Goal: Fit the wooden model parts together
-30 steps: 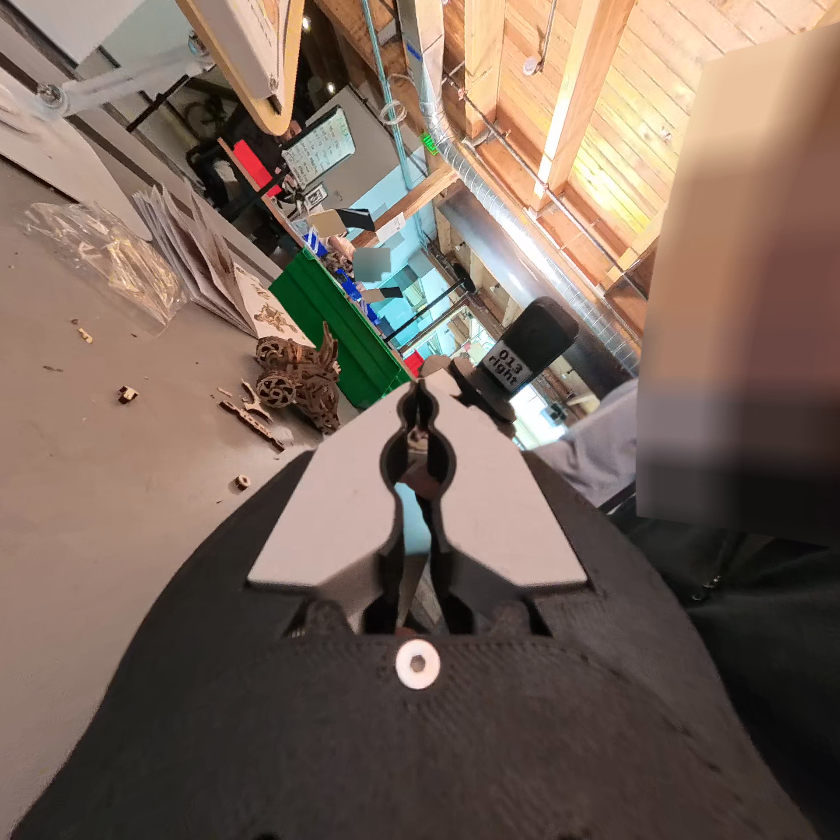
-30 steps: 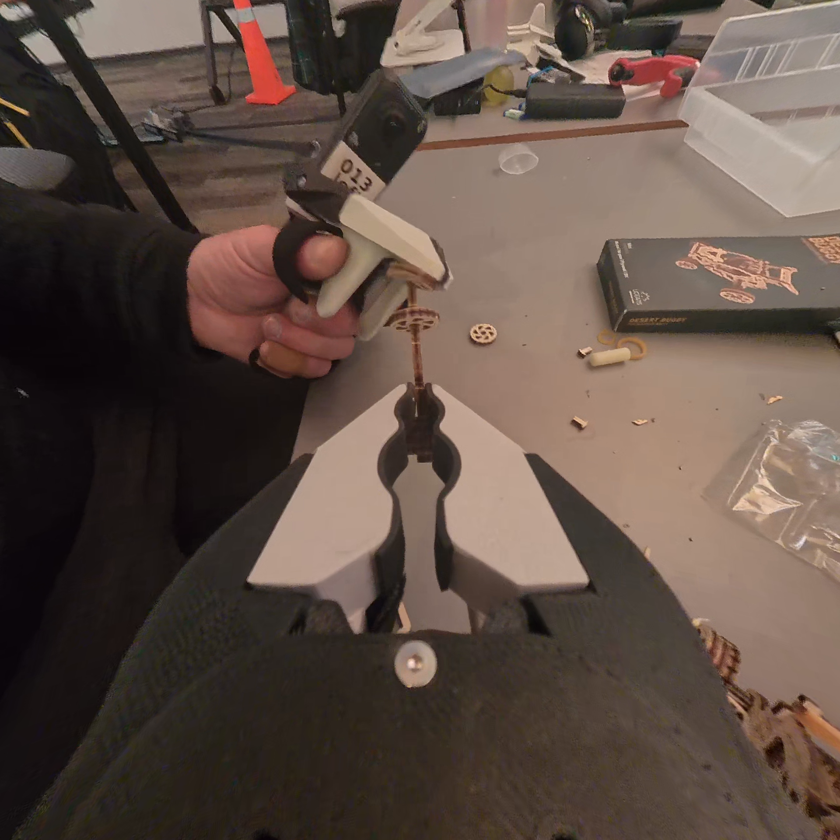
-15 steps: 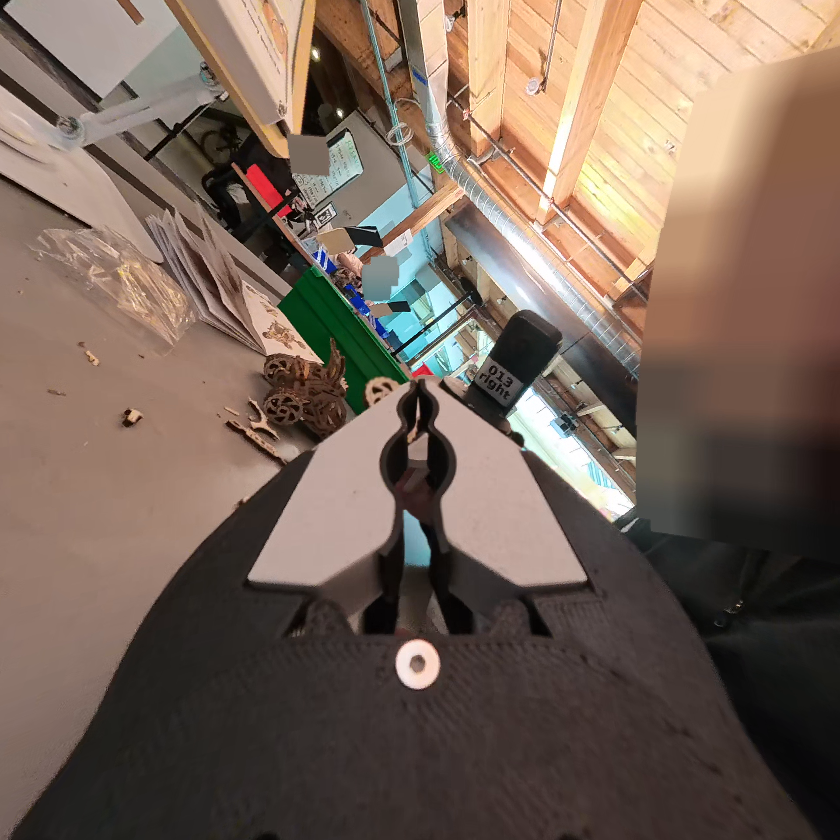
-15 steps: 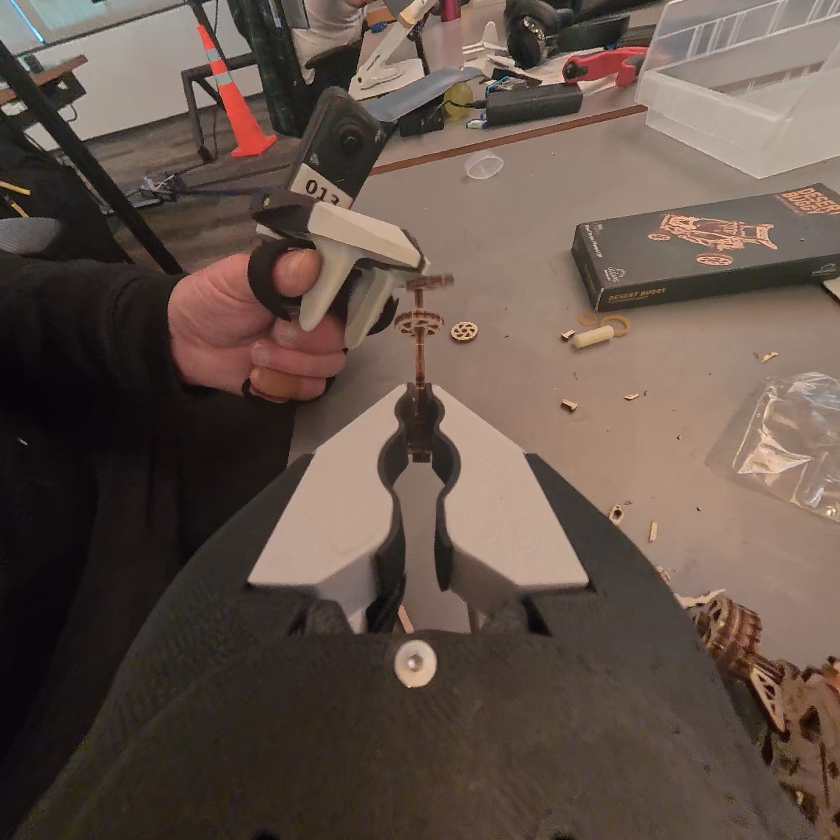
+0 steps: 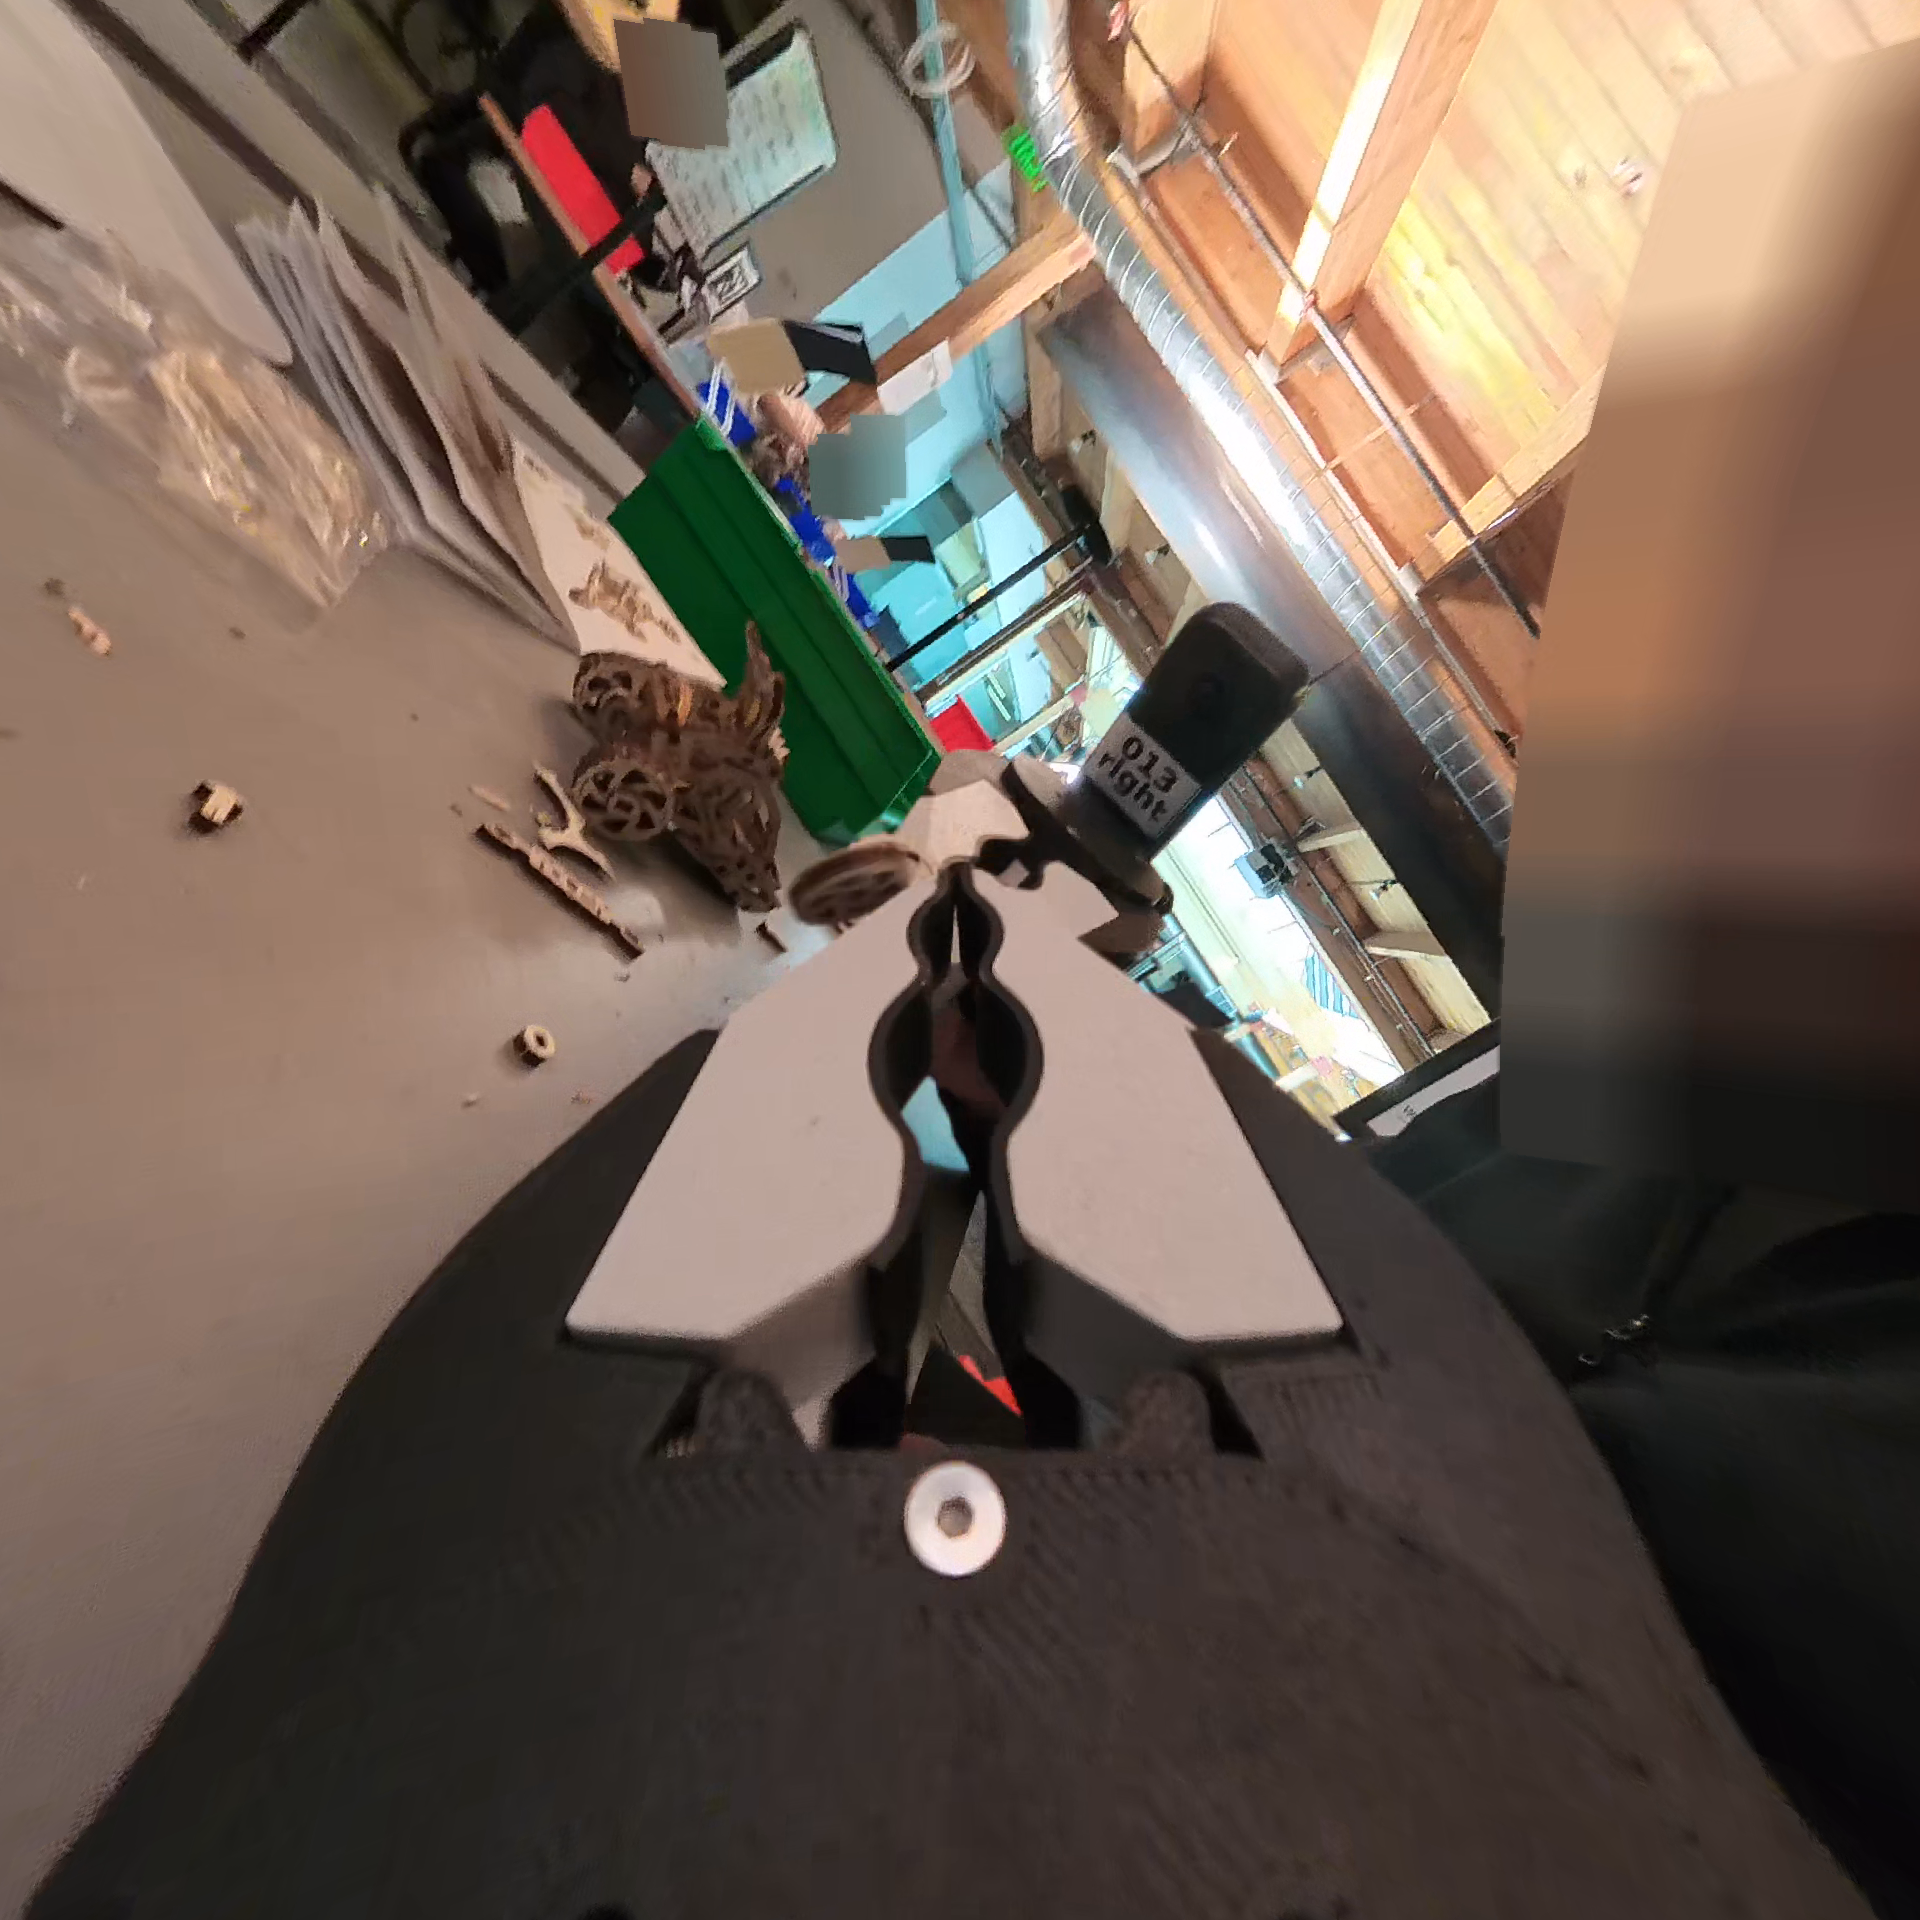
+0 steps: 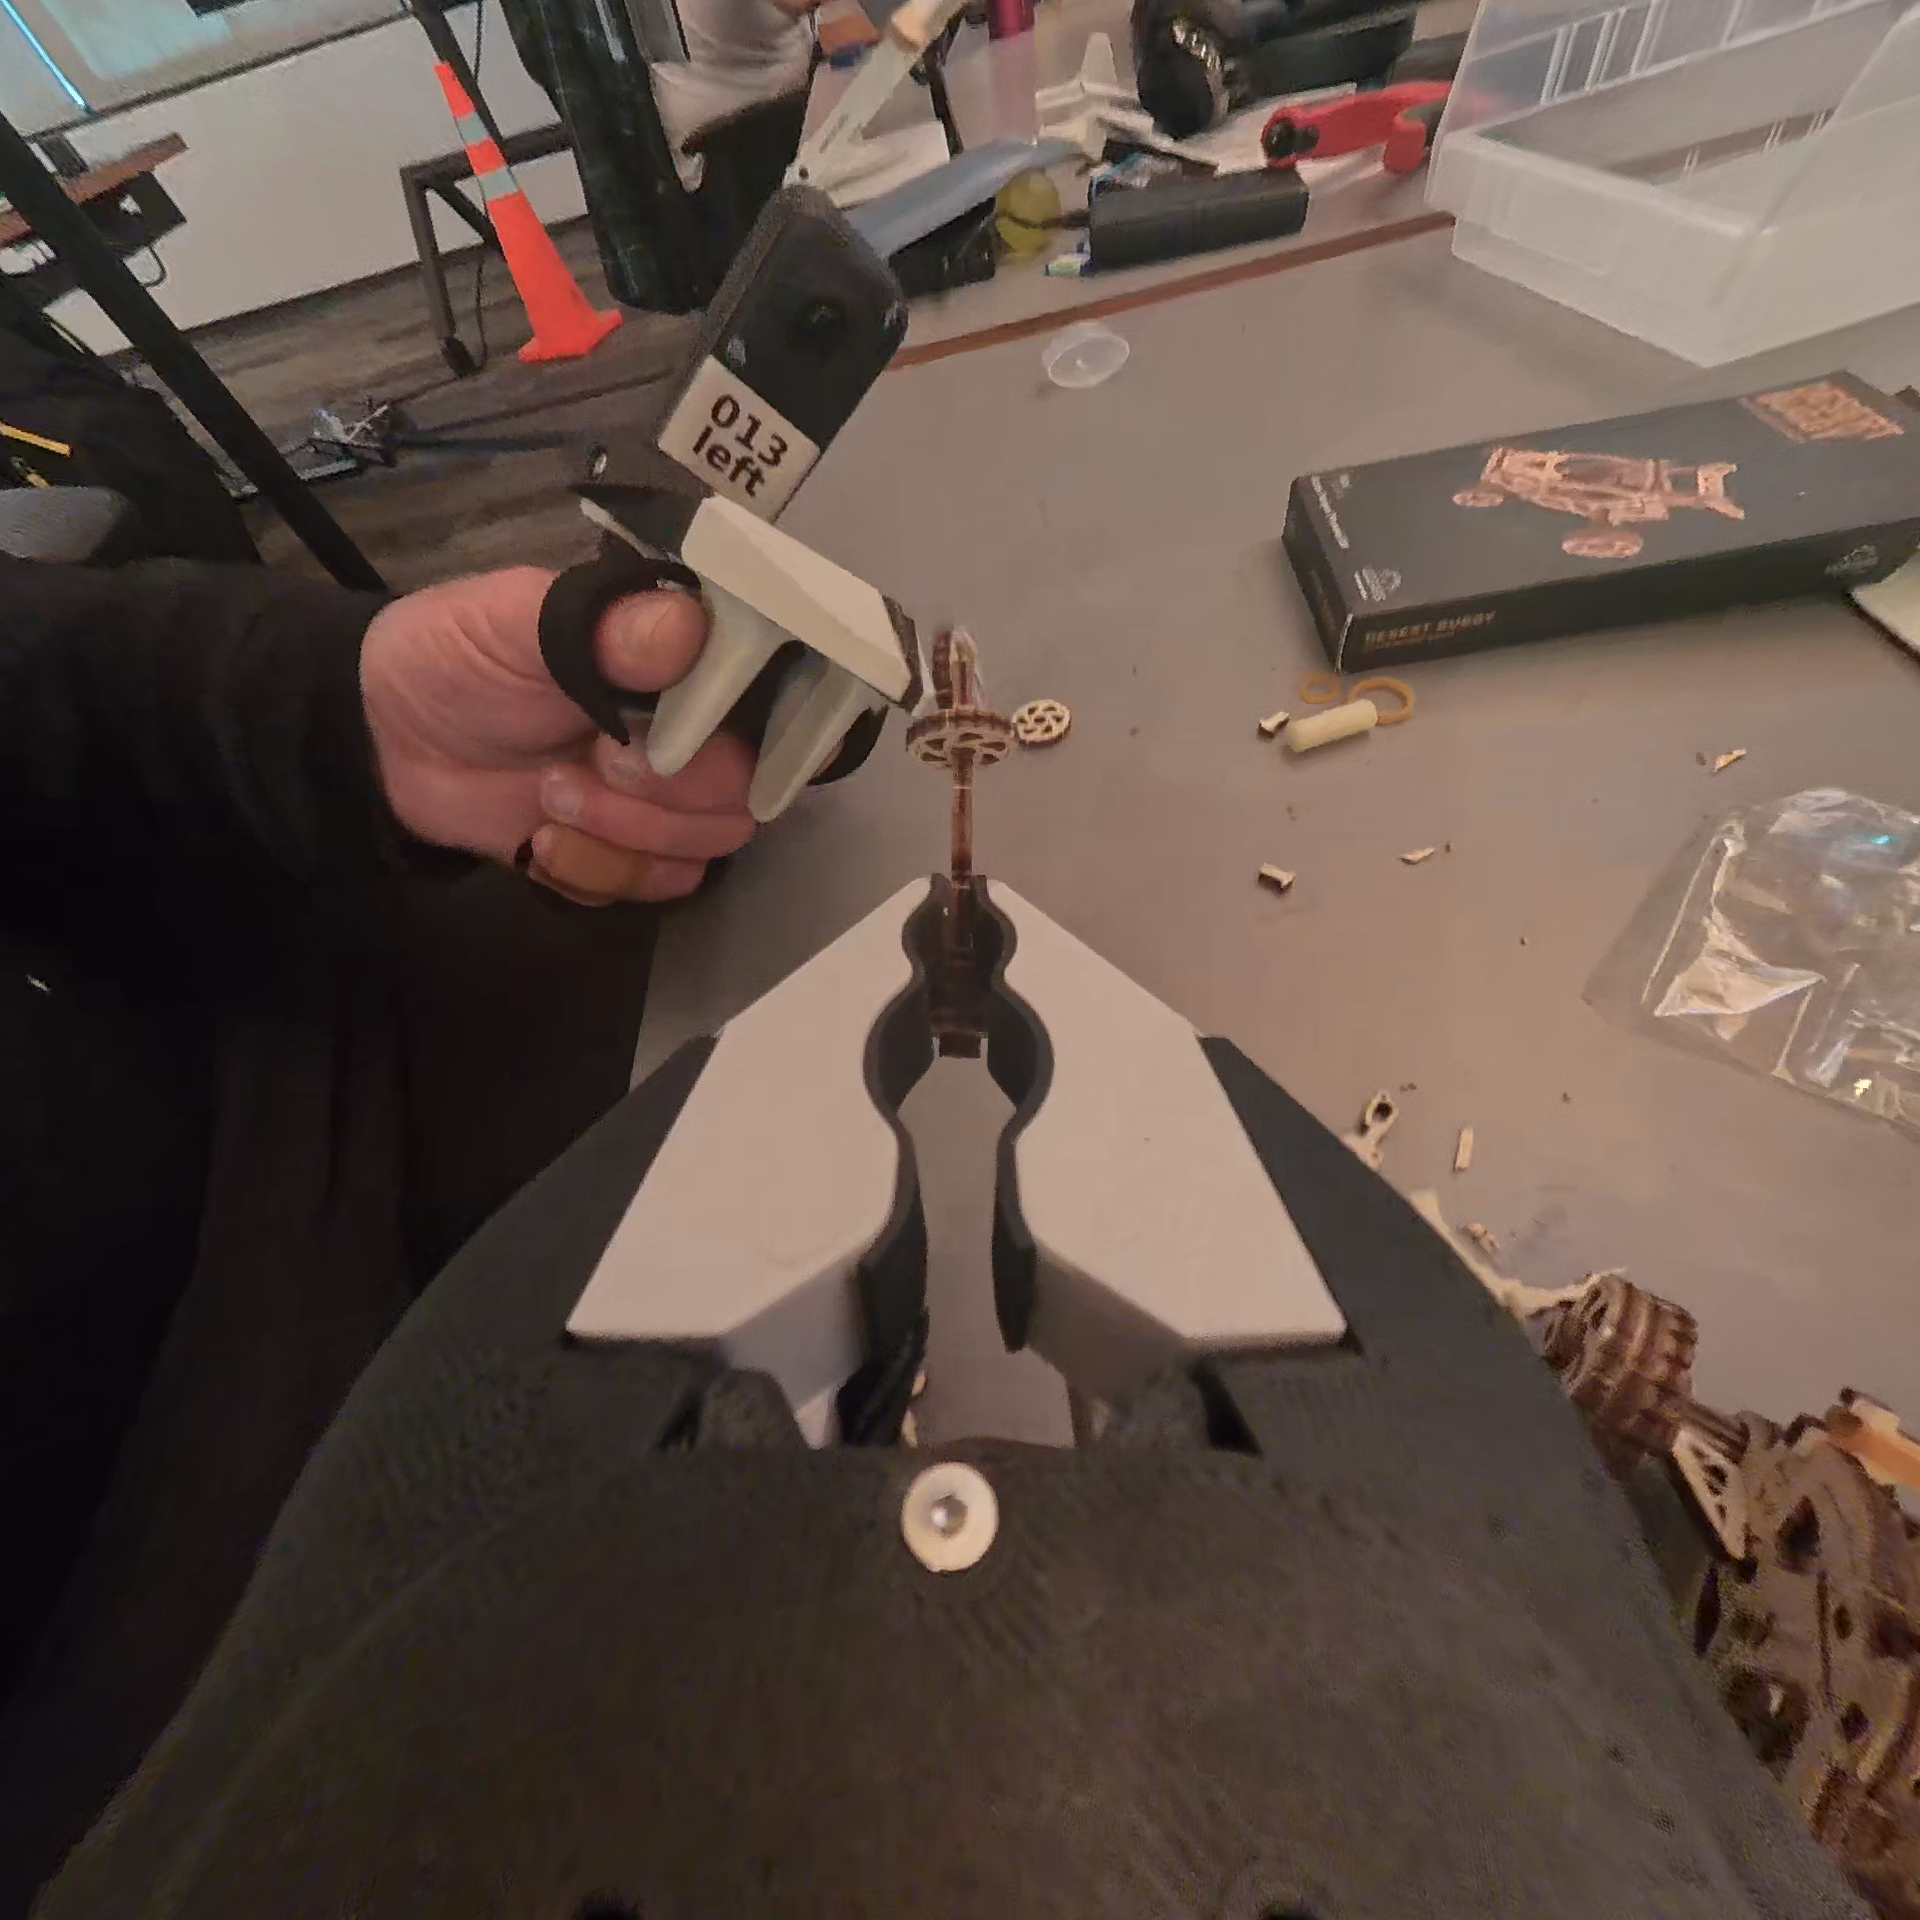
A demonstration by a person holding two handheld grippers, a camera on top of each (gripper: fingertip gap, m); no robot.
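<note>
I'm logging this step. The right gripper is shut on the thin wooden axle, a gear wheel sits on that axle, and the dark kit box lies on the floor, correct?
Not quite. The dark kit box lies on the grey table, not the floor; the right wrist view shows it. The rest holds: the right gripper is shut on the wooden axle, which carries a gear wheel.

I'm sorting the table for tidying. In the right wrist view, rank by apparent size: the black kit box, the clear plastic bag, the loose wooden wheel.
1. black kit box
2. clear plastic bag
3. loose wooden wheel
</note>
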